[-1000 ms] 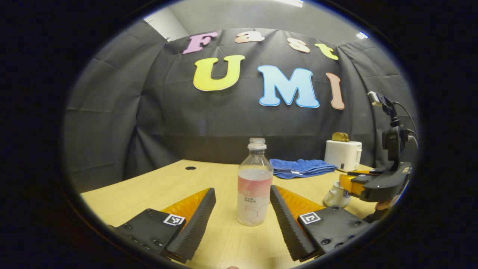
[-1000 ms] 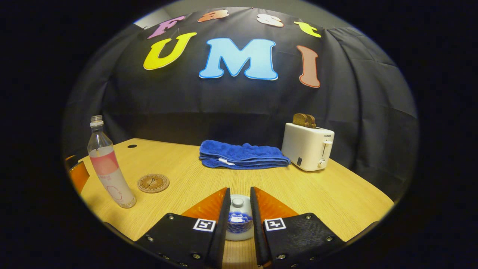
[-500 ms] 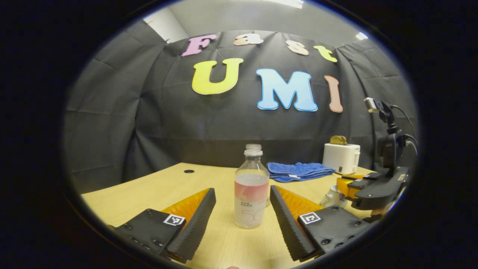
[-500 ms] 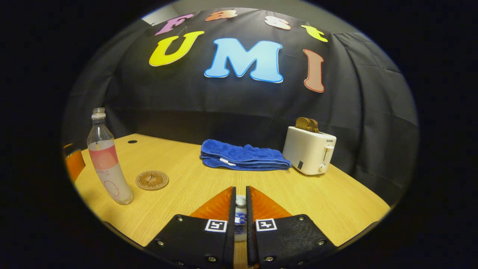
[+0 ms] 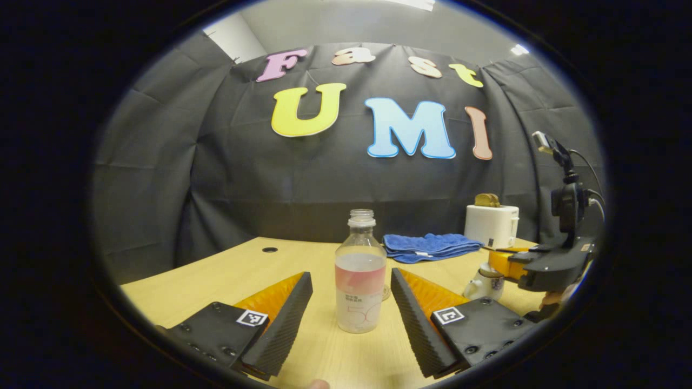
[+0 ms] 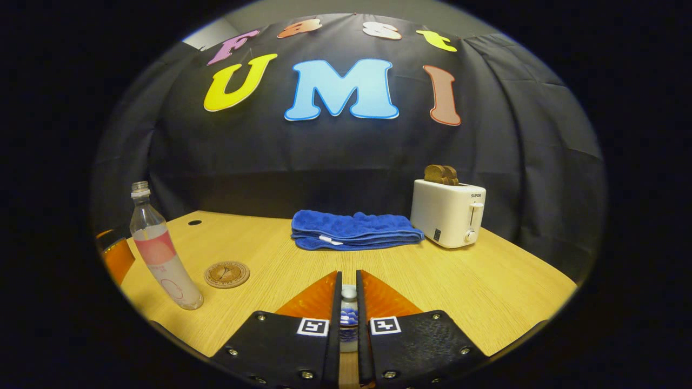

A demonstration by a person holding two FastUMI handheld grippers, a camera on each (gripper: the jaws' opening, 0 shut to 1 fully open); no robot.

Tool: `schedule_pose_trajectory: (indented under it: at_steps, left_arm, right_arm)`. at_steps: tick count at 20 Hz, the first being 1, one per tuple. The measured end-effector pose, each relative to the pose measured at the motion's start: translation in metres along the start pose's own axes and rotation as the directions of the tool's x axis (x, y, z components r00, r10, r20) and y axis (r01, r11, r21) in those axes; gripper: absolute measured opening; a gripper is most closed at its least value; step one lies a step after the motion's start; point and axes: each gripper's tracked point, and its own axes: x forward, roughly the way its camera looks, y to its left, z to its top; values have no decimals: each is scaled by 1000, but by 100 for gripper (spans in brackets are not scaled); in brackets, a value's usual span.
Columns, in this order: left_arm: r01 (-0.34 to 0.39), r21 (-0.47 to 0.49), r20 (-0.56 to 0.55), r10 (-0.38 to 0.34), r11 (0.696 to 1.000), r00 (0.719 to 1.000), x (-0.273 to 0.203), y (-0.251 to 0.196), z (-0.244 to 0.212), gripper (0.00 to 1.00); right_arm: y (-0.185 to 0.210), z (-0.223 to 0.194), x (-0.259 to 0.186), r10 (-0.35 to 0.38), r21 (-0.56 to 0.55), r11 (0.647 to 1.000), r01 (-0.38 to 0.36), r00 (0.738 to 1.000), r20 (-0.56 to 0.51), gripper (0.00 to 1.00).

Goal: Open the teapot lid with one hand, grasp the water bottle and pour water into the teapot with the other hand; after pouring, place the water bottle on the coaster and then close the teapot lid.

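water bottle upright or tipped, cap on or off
Upright, uncapped: the clear plastic water bottle with pink label stands on the wooden table, neck bare.

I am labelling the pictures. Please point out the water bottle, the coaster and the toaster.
water bottle (image 5: 360, 289): left gripper view, its label.
coaster (image 6: 227, 274): right gripper view, its centre.
toaster (image 6: 444, 216): right gripper view, its front side.

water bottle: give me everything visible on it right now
The water bottle is clear plastic with a ribbed neck and no cap, a pink and white label around its lower body, and liquid up to about the top of that label. It stands upright on the wooden table, between the open fingers of the left tool, which do not touch it. A round coaster lies close beside it.
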Motion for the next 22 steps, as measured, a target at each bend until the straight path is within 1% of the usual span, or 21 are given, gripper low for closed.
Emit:
schedule_pose_trajectory:
  at_steps: [3, 5, 7, 11, 15, 19, 22]
  left_arm:
    - [6, 6, -6, -6, 1000, 1000, 3, -1, -2, 100]
    - [23, 2, -14, -23, 1000, 1000, 5, -6, -3, 100]
    - [31, 2, -37, -30, 1000, 999, 11, -11, -9, 100]
    - [-2, 4, -56, 2, 1000, 998, 23, -6, -17, 100]
    - [-3, 7, -71, 4, 1000, 997, 37, -5, -27, 100]
    - [-4, 37, -88, 7, 999, 996, 53, -7, -35, 100]
    - [-23, 69, -86, 29, 997, 996, 62, -5, -38, 100]
  right_arm:
    - [-2, 5, -3, 2, 10, 1000, -2, 1000, 14, 14]
    - [-3, 6, -4, 7, 17, 1000, -8, 1000, 14, 13]
    - [-2, 9, -6, 14, 28, 1000, -15, 1000, 23, 14]
    - [-4, 20, -15, 26, 33, 999, -27, 998, 50, 14]
    - [-6, 26, -21, 36, 42, 998, -39, 997, 63, 13]
    - [-4, 32, -26, 48, 50, 997, -52, 996, 80, 13]
    - [-5, 33, -27, 50, 50, 997, -55, 995, 81, 14]
